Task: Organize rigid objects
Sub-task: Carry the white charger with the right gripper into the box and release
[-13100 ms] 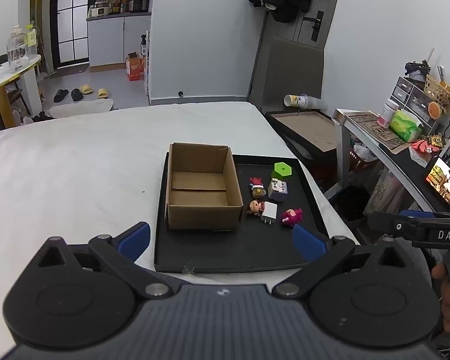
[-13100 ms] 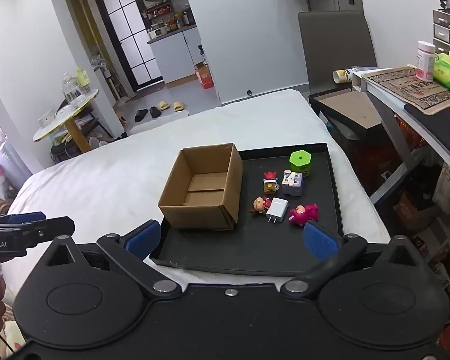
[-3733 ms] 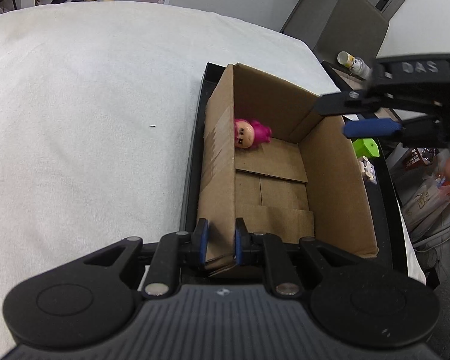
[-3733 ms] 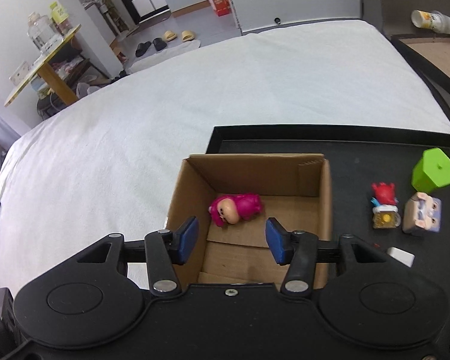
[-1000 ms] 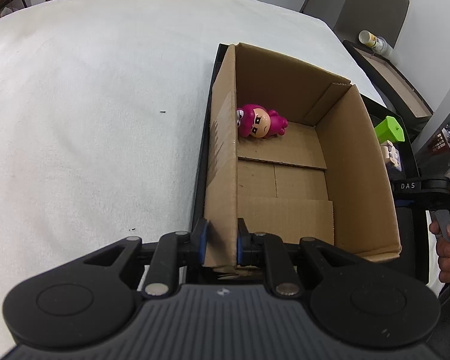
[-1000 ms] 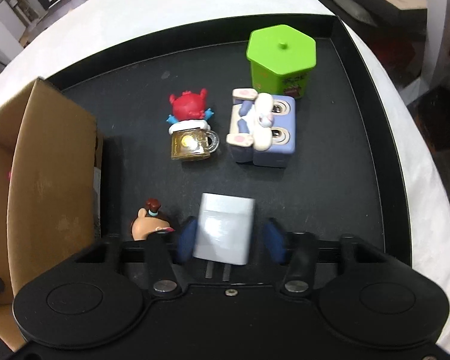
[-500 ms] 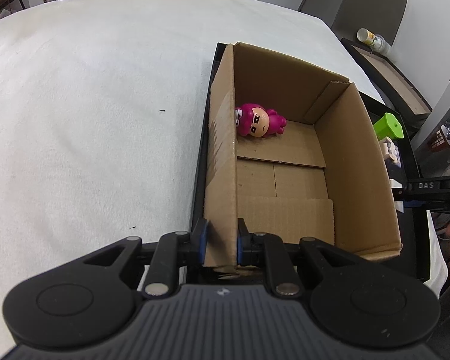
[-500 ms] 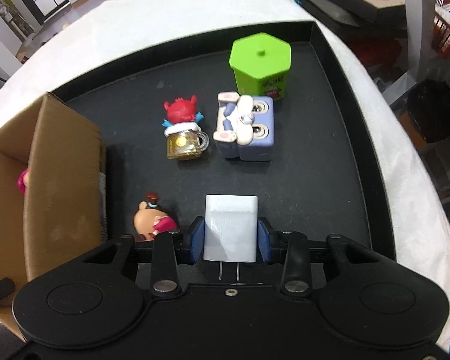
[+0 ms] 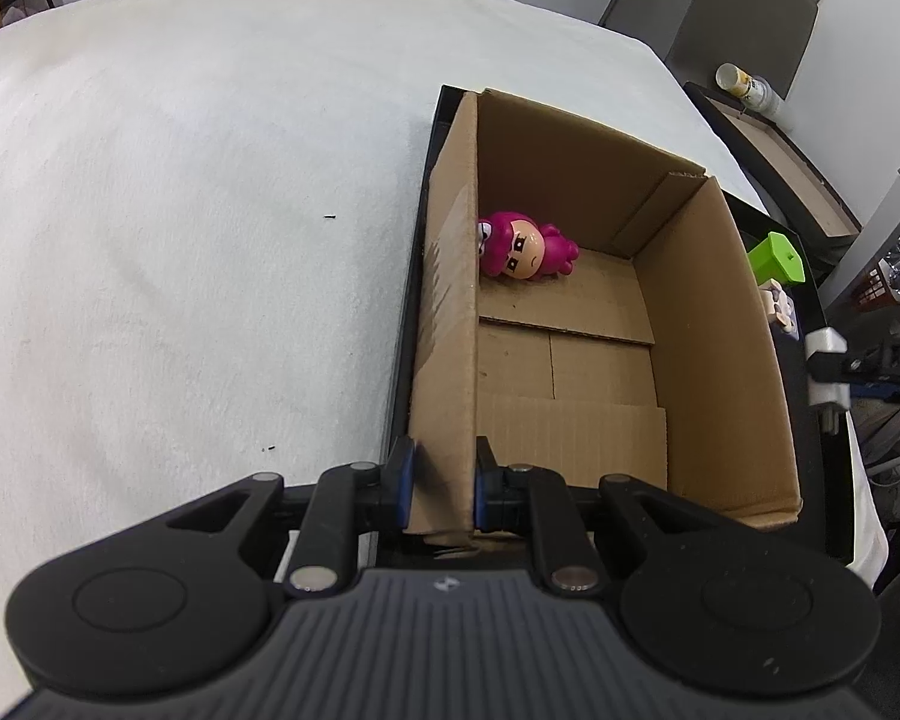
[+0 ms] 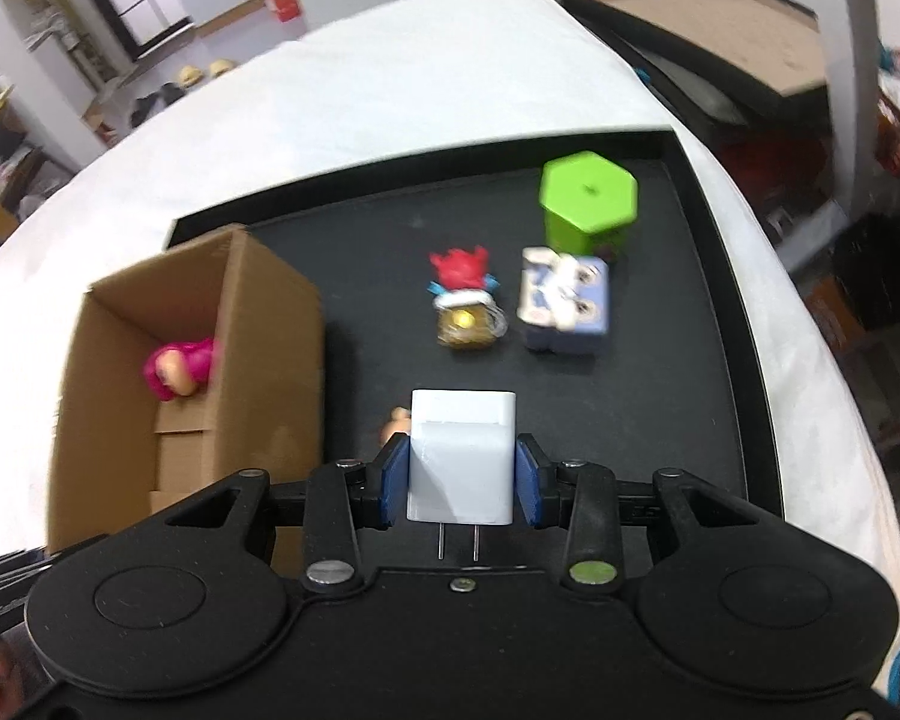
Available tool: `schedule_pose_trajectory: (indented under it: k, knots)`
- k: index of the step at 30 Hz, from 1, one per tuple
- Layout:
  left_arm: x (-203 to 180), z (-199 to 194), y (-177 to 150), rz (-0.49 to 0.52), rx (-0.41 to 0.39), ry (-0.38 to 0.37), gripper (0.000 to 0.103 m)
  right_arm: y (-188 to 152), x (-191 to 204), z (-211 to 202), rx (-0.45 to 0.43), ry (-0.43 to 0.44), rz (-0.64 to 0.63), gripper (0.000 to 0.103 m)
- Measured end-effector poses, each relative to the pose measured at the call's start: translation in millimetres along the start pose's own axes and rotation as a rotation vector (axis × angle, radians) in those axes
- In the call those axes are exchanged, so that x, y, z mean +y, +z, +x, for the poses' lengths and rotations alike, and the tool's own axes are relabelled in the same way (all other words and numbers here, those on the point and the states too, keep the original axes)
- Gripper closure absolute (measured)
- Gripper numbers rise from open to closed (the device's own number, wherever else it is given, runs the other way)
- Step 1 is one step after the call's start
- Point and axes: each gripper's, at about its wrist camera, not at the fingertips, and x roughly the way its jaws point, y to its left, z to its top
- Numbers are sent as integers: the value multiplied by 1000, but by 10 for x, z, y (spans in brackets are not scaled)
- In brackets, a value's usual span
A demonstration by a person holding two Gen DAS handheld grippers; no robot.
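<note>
The left claw (image 9: 439,489) clamps the cardboard box's (image 9: 714,324) near wall, apparently steadying it on the black tray (image 10: 714,276). The right claw (image 10: 461,489) grips the white charger (image 10: 462,462) at lower centre (prongs pointing back), raised for carrying to the box, where the pink figurine (image 9: 525,246) lies.

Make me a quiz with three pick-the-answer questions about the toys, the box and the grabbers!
1. Where is the pink doll figure?
A in the brown cardboard box
B on the black tray
C on the white cloth

2. What colour is the hexagonal container?
A red
B green
C blue

3. What is the right gripper doing?
A hanging open
B pinching the box wall
C clamping the white plug charger

Answers: 1 A, it lies on the box floor. 2 B, bright green lid and sides. 3 C, both pads press the charger's sides.
</note>
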Motion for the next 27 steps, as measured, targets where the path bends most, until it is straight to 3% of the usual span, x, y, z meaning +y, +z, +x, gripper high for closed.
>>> schedule_pose_trajectory:
  k: [15, 27]
  knots:
    - [15, -13, -1, 4, 0, -5, 87, 210, 469, -339, -82, 66, -87, 66]
    - [19, 7, 3, 4, 4, -14, 87, 336, 813, -245, -48, 98, -160, 66]
